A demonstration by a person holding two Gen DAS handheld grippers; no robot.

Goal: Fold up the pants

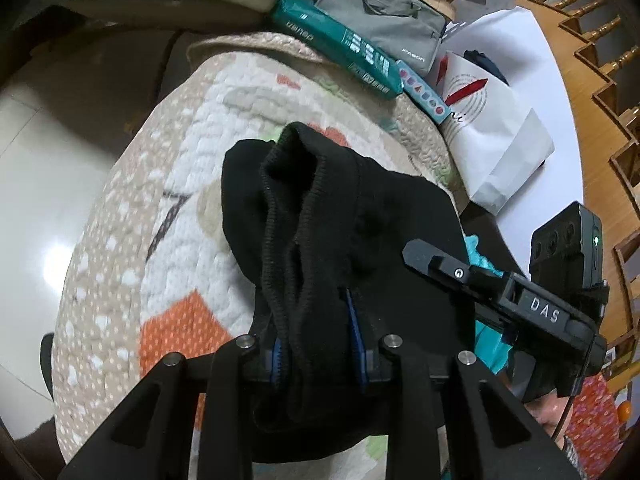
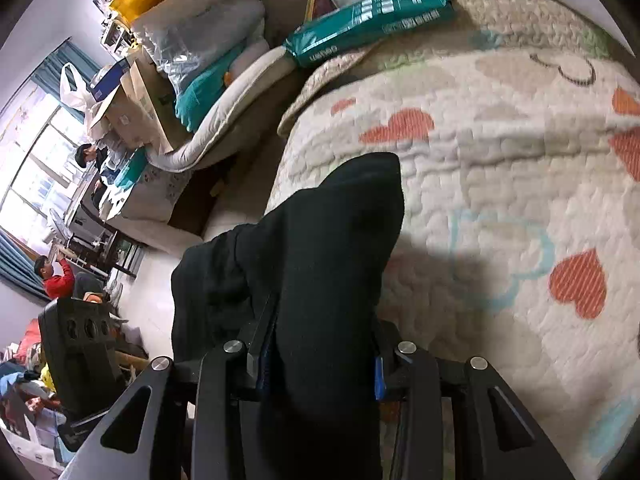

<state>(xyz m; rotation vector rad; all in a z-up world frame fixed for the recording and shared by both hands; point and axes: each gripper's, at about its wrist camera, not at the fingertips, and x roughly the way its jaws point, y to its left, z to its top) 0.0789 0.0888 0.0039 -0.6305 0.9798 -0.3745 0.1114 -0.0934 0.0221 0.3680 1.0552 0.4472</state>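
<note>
A: Biggest thing first?

B: The quilt (image 1: 132, 216), cream with orange hearts and pale blue outlines, filling most of both views. The black pants (image 1: 320, 208) lie bunched on it at the centre of the left wrist view, ribbed waistband gaping toward twelve o'clock.

A: And the pants from the right wrist view?

B: A dark fold (image 2: 332, 240) rises from six o'clock to the middle, lifted off the quilt (image 2: 500, 168) with a shadow under it.

A: The grippers?

B: The left gripper (image 1: 318, 344) has its blue-padded fingers clamped on a thick ridge of waistband. The right gripper (image 2: 320, 364) is likewise pinched on pants cloth, fabric filling the gap. In the left view the right gripper's body (image 1: 532, 304) shows at three to four o'clock, marked "DAS".

A: Anything else readable?

B: At twelve to one o'clock, a grey laptop bag (image 1: 384, 20) with small lettering like "FASON", too small to be sure. Beside it a teal packet (image 1: 340, 44) with white print I cannot read, then a white paper bag (image 1: 492, 120) with a red mark.
</note>
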